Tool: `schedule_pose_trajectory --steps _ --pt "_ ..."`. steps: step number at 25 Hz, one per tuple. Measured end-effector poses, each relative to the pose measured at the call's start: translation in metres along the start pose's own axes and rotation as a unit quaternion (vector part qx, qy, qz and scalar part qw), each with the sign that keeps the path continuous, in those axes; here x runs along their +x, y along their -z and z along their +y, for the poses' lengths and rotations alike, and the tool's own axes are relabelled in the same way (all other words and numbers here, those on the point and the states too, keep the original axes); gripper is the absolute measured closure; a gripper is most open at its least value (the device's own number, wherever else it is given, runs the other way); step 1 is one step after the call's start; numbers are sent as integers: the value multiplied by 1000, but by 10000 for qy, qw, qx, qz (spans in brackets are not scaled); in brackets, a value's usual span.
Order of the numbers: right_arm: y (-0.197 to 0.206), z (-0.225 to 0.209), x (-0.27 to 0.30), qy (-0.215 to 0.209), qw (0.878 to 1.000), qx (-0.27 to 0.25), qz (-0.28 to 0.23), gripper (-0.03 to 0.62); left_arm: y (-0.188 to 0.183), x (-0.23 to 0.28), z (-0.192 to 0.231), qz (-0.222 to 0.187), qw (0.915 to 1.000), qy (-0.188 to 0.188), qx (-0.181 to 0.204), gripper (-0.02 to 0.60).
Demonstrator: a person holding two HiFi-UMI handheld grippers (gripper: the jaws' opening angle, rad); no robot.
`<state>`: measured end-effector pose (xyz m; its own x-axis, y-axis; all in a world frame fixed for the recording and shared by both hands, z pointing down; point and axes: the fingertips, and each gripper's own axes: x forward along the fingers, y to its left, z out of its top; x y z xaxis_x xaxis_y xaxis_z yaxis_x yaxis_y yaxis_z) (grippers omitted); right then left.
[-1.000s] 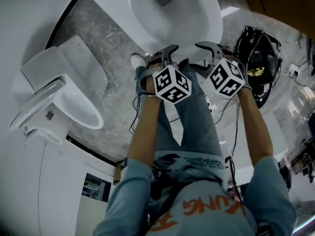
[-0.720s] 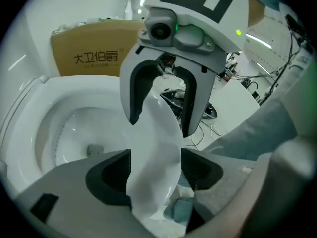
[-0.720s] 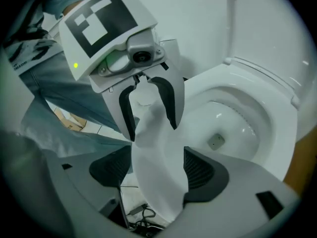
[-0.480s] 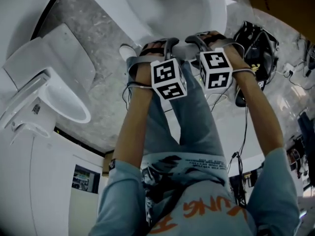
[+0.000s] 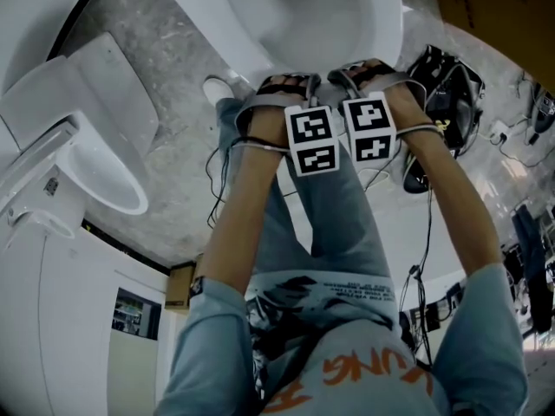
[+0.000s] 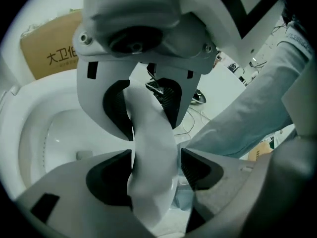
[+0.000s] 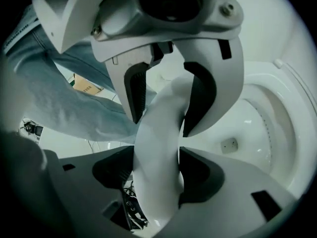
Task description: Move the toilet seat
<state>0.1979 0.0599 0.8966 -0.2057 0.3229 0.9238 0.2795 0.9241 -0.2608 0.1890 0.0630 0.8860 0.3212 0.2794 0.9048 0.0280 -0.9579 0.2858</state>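
Note:
The white toilet seat (image 5: 390,33) lies round the bowl at the top of the head view. Both grippers meet at its front rim, their marker cubes side by side. My left gripper (image 5: 290,83) straddles the seat rim (image 6: 151,148). In the left gripper view its jaws (image 6: 153,175) stand wide, one pad against the rim and a thin gap at the other. My right gripper (image 5: 360,69) holds the same rim (image 7: 158,148) just to the right. Its jaws (image 7: 156,175) are closing, and both pads touch the rim.
A second white toilet (image 5: 95,159) stands at the left on the grey marble floor. A black bag (image 5: 447,94) and loose cables lie at the right. The person's jeans-clad legs (image 5: 338,224) stand right before the bowl. A cardboard box (image 6: 49,53) sits behind the toilet.
Both grippers have moved forward onto the seat's front rim and drawn closer together, so the cubes now sit side by side. The head camera has shifted a little.

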Motion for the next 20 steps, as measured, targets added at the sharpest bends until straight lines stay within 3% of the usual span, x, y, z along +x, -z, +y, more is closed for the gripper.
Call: schedule_pose_trajectory --steps 7,13,20 --pt "-1 4 -7 -86 9999 -8 119 318 -2 -6 1 -124 9989 -447 -74 281" --pt "-12 14 -40 -270 9995 115 -84 319 -4 -31 -4 -84 9967 -798 122 281" --pt "-31 20 -92 -618 9975 243 -237 321 -9 -72 -8 510 9877 -1340 629 298"
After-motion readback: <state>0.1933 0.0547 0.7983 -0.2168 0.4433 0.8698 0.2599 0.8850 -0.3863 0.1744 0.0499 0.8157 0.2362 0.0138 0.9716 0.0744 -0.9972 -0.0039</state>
